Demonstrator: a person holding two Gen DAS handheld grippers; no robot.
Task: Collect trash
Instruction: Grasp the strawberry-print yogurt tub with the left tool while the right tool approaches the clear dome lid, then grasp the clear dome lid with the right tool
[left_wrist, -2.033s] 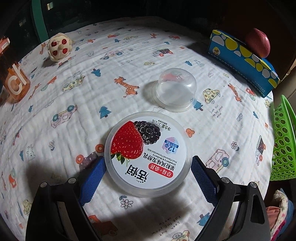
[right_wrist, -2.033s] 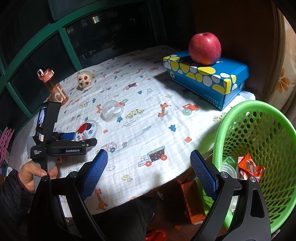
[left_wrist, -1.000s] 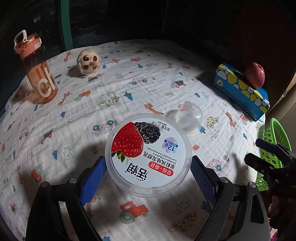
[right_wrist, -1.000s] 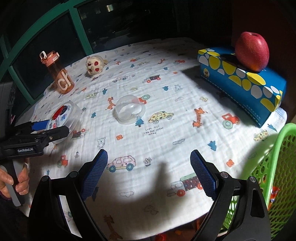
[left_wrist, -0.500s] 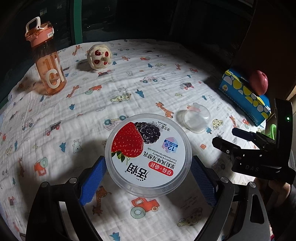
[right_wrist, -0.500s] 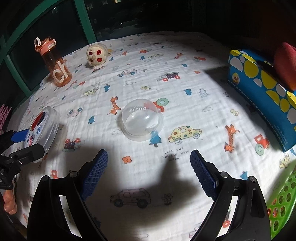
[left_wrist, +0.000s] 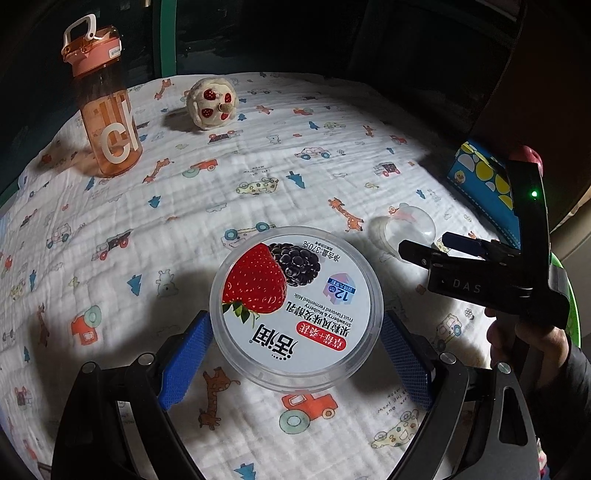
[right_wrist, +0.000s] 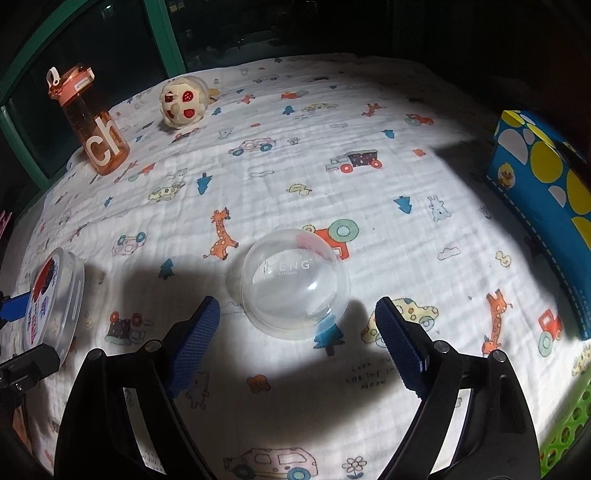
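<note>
My left gripper (left_wrist: 295, 354) is shut on a round yogurt tub (left_wrist: 295, 308) with a strawberry and mulberry lid, held above the printed cloth. The tub also shows at the left edge of the right wrist view (right_wrist: 51, 295). A clear plastic dome lid (right_wrist: 295, 284) lies on the cloth just ahead of my right gripper (right_wrist: 297, 343), which is open and empty, its fingers a little short of the dome. In the left wrist view the dome (left_wrist: 404, 230) lies beside the right gripper (left_wrist: 436, 247).
An orange water bottle (right_wrist: 88, 122) and a cream plush toy (right_wrist: 183, 101) stand at the far left. A blue box with yellow dots (right_wrist: 543, 206) sits at the right. A green basket's rim (right_wrist: 565, 439) shows at the lower right.
My right gripper has moved forward and down over the table toward the clear dome. My left gripper has lifted the yogurt tub and pulled back slightly.
</note>
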